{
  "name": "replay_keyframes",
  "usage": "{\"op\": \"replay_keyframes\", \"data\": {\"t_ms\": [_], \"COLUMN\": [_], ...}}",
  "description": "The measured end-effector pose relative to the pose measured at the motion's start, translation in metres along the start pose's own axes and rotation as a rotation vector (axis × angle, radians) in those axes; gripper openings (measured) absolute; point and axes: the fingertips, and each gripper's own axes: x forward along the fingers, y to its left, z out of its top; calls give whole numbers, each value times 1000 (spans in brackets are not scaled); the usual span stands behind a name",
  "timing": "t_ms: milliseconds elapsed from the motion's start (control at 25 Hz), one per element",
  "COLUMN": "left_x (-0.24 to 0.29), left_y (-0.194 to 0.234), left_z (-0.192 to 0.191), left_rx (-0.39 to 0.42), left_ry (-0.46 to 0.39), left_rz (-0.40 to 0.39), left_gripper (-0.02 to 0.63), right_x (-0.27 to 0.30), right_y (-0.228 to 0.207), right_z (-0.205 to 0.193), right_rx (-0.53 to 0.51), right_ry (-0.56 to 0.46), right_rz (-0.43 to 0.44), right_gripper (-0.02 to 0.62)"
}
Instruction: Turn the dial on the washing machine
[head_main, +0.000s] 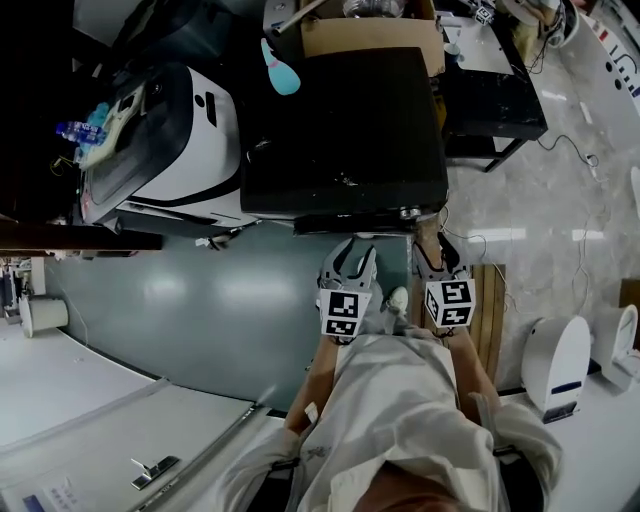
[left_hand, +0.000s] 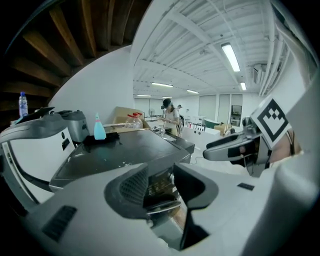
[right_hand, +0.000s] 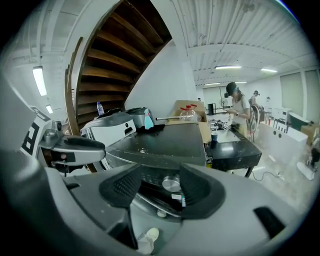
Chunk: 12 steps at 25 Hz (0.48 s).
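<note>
The right hand-held gripper (right_hand: 160, 189) is loose, jaws a little apart. The silver dial (right_hand: 171, 183) sits just ahead between them, maybe untouched. Squeezing off-centre could make the pads slip off.

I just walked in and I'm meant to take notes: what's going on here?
A person stands at a dark washing machine with a gripper in each hand. The right gripper points at the silver dial on its front, jaws apart, the dial framed between them but not gripped. The left gripper hangs beside it, open and empty.
</note>
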Motion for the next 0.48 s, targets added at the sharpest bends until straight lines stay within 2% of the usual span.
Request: {"op": "replay_keyframes", "data": {"t_ms": [480], "left_x": [48], "left_y": [2], "left_z": [-38], "left_rx": [-20], "left_ry": [83], "left_rz": [-104], "left_gripper": [166], "right_x": [42], "right_y": [-16], "right_z": [-25], "right_rx": [-54], "right_ry": [75], "right_rz": [-101], "right_gripper": [262]}}
